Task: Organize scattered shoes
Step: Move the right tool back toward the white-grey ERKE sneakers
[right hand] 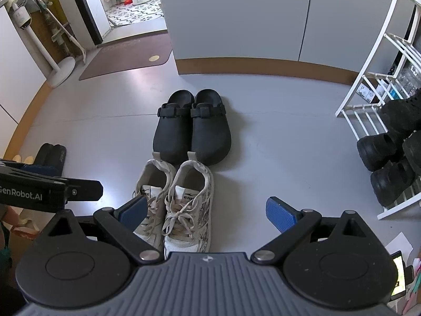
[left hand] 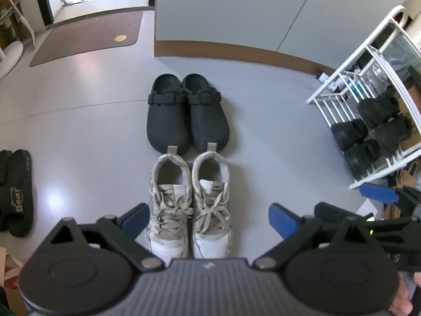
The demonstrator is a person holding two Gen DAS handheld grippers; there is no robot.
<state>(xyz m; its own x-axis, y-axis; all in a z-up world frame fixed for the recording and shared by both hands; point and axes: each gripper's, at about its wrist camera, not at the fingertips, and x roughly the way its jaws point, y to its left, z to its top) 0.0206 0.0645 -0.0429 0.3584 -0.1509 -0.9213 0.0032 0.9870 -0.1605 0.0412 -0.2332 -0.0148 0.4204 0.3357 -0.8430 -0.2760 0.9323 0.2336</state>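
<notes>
both pairs of jaws stand wide apart and hold nothing: the left gripper (left hand: 208,218) hovers with its blue ribbed pads flanking the toes of the white sneakers (left hand: 190,205), and the right gripper (right hand: 206,212) hangs just to that side, its left pad over the near sneaker's laces. the sneakers, scuffed mesh and leather with loose grey laces and small heel tabs, sit side by side on the pale, glossy floor (left hand: 79,137), heels almost touching the rounded toes of the black clogs (left hand: 187,113), a matte moulded pair with buckled straps, also set neatly together. these two pairs look already lined up in a column, so the step in hand appears to be a release or a pause between pairs. what seems left is the black slides (left hand: 17,194) lying well apart at the left edge, soft foam with pale "bear" lettering on the strap; fetching them would call for a swing left and a pinch across a flat, pliable strap or sole. to the right a white wire shoe rack (left hand: 342,105) carries chunky black shoes. beyond, a brown mat (left hand: 86,36) lies before a doorway, beside a grey cabinet (left hand: 236,10) with a tan base.
</notes>
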